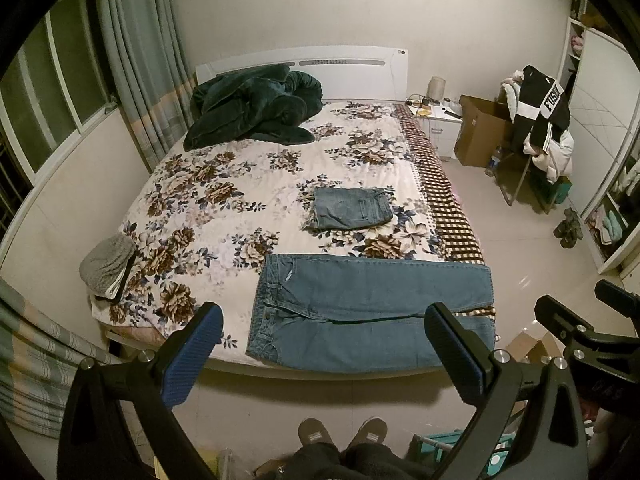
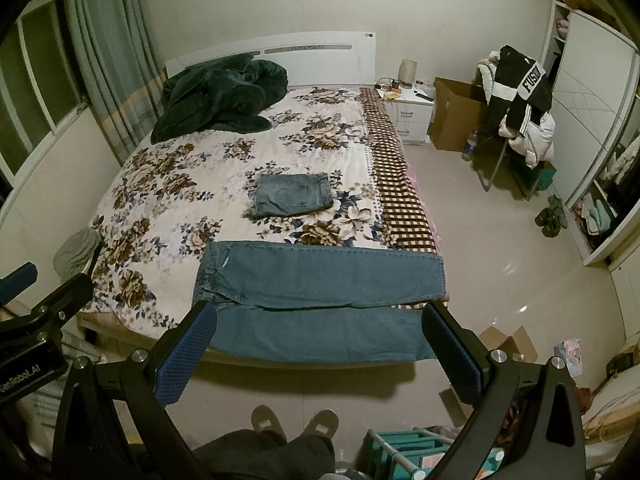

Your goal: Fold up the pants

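Bed (image 1: pixel 224 200) below, both grippers (image 1: pixel 324 316) (image 2: pixel 320 314) hover (jaws wide).

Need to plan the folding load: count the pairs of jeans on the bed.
2: unfolded jeans spread across the foot of the bed, and folded jeans further up near mid-bed. Others could be hidden under the dark green blanket.

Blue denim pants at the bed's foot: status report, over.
Left gripper and right gripper open, empty, above floor. Unfolded blue denim pants flat along bed edge. Small folded jeans behind, clear.
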Available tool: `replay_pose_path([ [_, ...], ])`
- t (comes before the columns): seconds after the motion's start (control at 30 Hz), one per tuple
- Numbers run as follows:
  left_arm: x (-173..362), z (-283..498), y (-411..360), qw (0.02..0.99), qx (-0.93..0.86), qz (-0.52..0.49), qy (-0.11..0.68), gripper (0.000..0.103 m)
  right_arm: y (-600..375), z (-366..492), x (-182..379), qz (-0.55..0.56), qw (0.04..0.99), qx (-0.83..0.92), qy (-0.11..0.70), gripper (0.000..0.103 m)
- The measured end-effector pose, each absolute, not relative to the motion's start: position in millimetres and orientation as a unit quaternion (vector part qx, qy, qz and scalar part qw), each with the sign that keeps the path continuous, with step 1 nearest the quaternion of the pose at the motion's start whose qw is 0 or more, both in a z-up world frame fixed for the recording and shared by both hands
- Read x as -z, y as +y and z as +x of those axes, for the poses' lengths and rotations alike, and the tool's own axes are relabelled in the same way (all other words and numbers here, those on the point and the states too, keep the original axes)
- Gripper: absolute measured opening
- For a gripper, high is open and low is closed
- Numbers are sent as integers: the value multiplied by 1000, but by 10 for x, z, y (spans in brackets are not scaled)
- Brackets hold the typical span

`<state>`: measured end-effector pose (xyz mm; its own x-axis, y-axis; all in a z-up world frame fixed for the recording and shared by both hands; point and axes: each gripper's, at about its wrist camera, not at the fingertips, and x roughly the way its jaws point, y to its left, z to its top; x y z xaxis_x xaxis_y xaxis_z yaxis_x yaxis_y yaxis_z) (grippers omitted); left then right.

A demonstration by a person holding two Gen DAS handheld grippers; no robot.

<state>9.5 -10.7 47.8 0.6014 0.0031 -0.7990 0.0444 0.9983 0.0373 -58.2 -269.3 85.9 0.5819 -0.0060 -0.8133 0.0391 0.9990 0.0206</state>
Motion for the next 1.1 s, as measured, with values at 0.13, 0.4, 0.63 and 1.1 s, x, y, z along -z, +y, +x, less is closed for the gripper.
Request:
replay_pose_path([
  [0.13,-499,100,-119,895,12,27,445,103,-2678,-587,-881,19,890,13,456,103],
  [0.4,-520,73,-154,895,12,27,444,103,-2660,-605,-864,19,889,12,457,103],
  [0.63,-558,47,-165,896,11,26,443,103,-2598,-647,-883,18,889,10,457,103],
  [1.1,-471,96,-208,892,0,18,452,103,-2763,-490,-699,23,879,-9,475,103],
])
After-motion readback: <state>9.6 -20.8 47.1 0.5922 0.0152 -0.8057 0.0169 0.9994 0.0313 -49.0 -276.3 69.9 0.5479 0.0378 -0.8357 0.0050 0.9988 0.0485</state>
